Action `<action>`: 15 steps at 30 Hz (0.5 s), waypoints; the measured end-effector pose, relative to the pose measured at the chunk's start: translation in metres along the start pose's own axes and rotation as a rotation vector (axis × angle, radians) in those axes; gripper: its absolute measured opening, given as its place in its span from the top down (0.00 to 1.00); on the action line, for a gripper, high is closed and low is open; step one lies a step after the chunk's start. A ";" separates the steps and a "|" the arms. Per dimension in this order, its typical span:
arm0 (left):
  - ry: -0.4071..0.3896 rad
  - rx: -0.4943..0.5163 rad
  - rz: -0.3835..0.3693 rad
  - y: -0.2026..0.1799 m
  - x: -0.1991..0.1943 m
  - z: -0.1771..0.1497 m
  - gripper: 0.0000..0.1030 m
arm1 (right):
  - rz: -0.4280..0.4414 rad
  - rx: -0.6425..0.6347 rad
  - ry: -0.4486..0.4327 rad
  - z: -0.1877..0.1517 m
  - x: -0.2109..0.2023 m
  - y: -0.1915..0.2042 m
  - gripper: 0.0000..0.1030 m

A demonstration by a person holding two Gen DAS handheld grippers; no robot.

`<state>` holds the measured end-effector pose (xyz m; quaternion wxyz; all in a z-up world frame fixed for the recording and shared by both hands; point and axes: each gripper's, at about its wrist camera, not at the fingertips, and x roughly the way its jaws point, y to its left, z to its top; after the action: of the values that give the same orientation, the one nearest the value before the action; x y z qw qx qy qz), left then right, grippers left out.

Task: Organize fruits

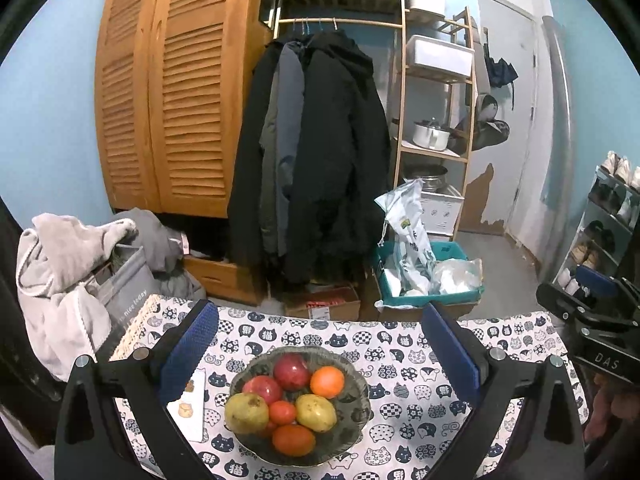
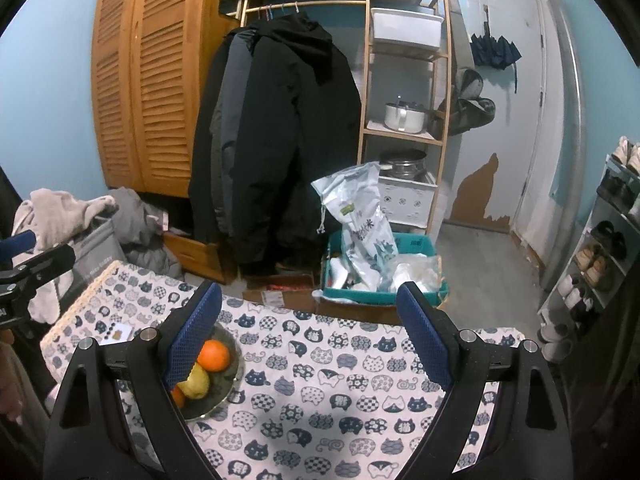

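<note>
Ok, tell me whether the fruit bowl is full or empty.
Full: the bowl on the cat-print tablecloth holds piled fruit, including an orange and two pears, nearly covering its inside.

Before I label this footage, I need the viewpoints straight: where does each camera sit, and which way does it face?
Left wrist: on the left tongs, tilted down across the cat-print table, centred on the fruit bowl; both open blue pads show, plus the right tongs at the right edge.
Right wrist: on the right tongs, facing bare cloth, the bowl behind its left pad; the left tongs show at the left edge.
Shared: bowl, orange, table, black coats, wooden shelf, teal bin.
</note>
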<state>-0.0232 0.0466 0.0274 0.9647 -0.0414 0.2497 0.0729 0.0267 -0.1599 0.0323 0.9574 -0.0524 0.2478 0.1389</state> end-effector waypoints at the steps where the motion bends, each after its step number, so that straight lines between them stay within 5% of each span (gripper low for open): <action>1: -0.001 -0.001 -0.001 0.000 0.000 0.000 0.01 | 0.002 0.001 0.002 0.000 0.000 0.000 0.15; 15: 0.010 -0.007 -0.004 -0.002 -0.001 0.001 0.01 | -0.001 0.002 0.006 -0.002 0.001 -0.004 0.15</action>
<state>-0.0231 0.0443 0.0284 0.9634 -0.0457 0.2542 0.0719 0.0279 -0.1639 0.0300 0.9567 -0.0518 0.2509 0.1381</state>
